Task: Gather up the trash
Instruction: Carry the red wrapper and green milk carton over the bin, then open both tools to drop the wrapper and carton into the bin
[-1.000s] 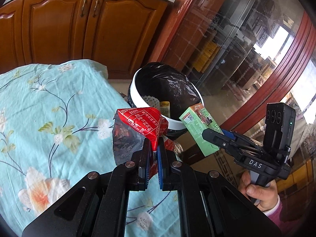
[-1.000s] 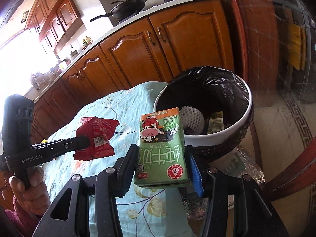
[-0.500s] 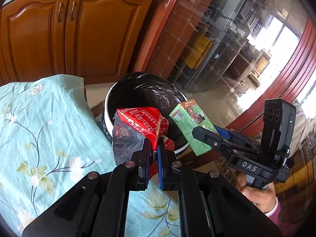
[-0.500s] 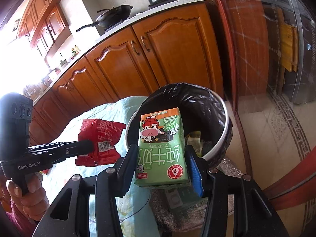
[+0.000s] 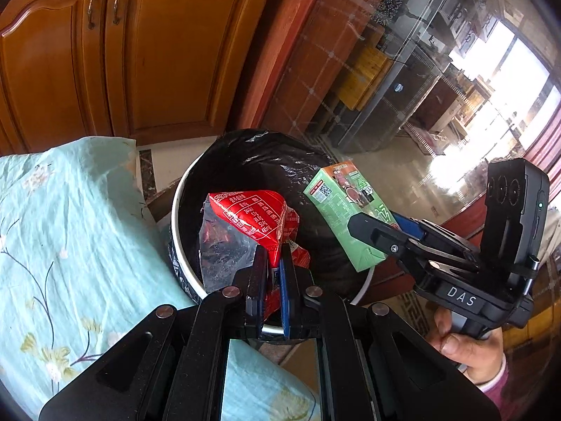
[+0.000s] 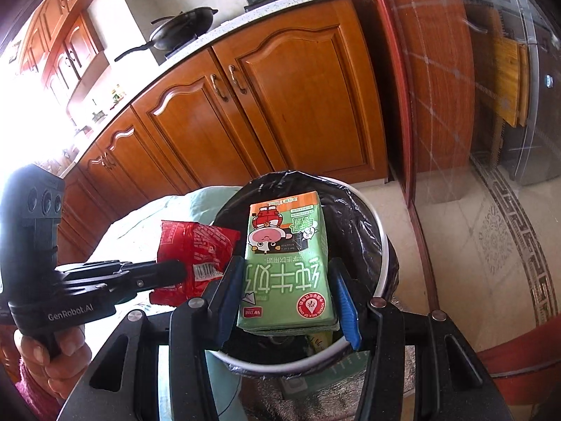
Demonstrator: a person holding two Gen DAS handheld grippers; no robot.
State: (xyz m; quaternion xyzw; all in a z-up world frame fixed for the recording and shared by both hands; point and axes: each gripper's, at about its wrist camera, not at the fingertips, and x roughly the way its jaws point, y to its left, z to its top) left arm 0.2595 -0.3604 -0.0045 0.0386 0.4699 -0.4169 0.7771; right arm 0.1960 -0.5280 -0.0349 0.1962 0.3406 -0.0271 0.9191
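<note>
Left wrist view: one red snack wrapper (image 5: pixel 256 217), pinched between the clenched pads of the left tool (image 5: pixel 271 263), hangs over the open mouth of one white bin (image 5: pixel 175 210) lined with a black bag (image 5: pixel 266 154). One green milk carton (image 5: pixel 343 217) sits to its right, clamped in the right tool (image 5: pixel 378 231), above the bin's right rim. Right wrist view: carton (image 6: pixel 287 263) upright between both pads of the right tool (image 6: pixel 284 301), directly over the bin (image 6: pixel 382 245); wrapper (image 6: pixel 193 256) to its left in the left tool (image 6: pixel 175 270). One floral-clothed worktop (image 5: pixel 70 228) lies left of the bin. Two hands, one per tool.
</note>
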